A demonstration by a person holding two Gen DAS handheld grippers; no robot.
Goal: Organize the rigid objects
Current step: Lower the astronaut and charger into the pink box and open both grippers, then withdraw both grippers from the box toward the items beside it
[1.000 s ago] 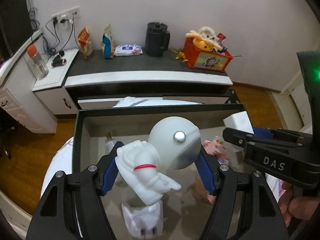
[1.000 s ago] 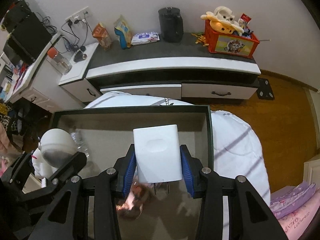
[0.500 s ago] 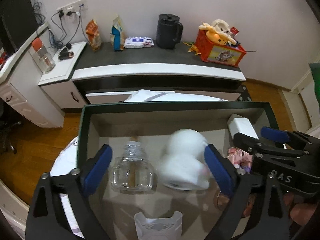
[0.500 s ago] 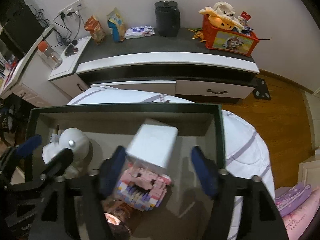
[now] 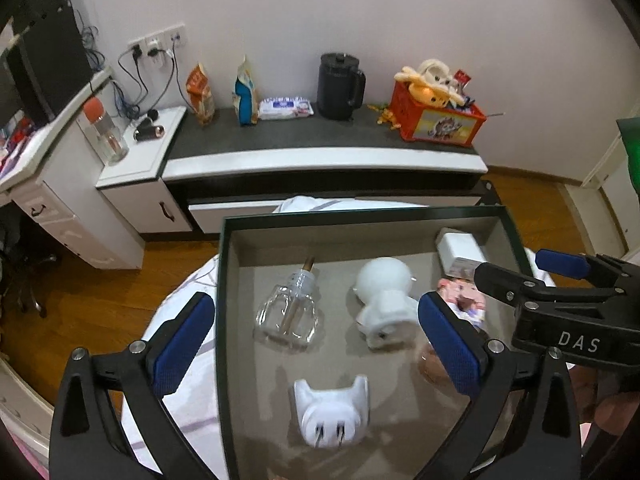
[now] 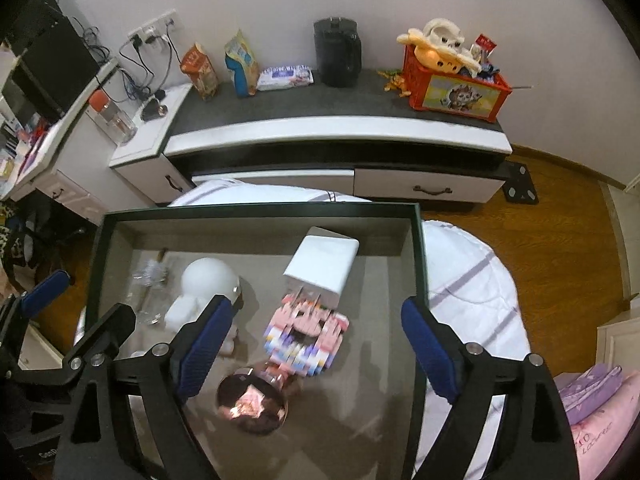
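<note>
A dark-rimmed box [image 5: 360, 214] holds a clear glass bottle [image 5: 286, 316], a white astronaut figure [image 5: 384, 296], a white plug adapter [image 5: 330, 408] and a white charger block [image 5: 458, 246]. My left gripper [image 5: 316, 312] hangs above the bottle and astronaut, jaws opening, touching neither. In the right wrist view the charger block [image 6: 324, 264] leans on a pink block toy [image 6: 304, 340], with a rose-gold ball [image 6: 252, 400] in front. My right gripper [image 6: 316, 320] is above them, jaws opening, its pads clear of everything. The astronaut [image 6: 204, 284] lies to its left.
The box rests on a white striped cushion [image 6: 472, 280] over a wooden floor. Behind stands a low cabinet [image 5: 320, 160] with a black kettle [image 5: 340, 86], snack bags and a red toy crate [image 5: 440, 120]. Pink bedding [image 6: 592, 420] lies at the right.
Both grippers opened and lifted away. The astronaut dropped from the left jaws onto the box floor; the charger block left the right jaws and tipped onto the pink toy.
</note>
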